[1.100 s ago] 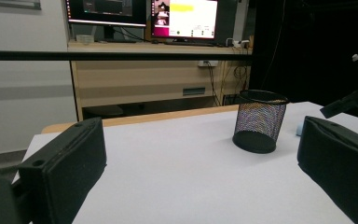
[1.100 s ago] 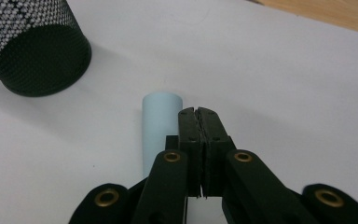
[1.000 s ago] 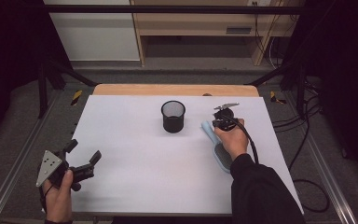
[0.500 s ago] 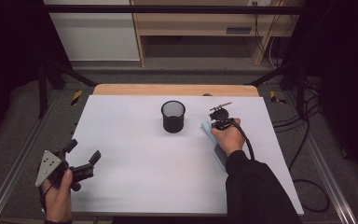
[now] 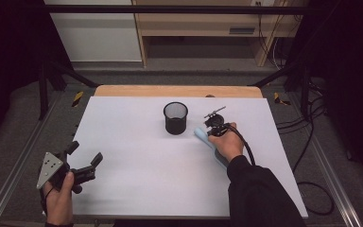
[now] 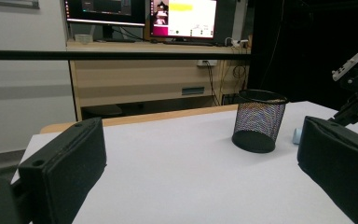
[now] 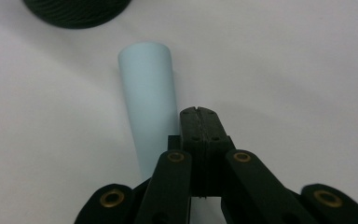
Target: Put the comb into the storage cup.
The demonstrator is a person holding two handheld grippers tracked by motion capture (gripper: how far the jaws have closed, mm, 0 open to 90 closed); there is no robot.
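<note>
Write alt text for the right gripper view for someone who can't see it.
The right hand-held gripper, jaws pressed together with nothing between them, sits beside a pale blue handle lying on the white table. The handle points toward a black mesh cup at top left.

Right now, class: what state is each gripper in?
Left gripper: open, holding nothing.
Right gripper: jaws shut together, nothing between them, beside the light blue handle.
</note>
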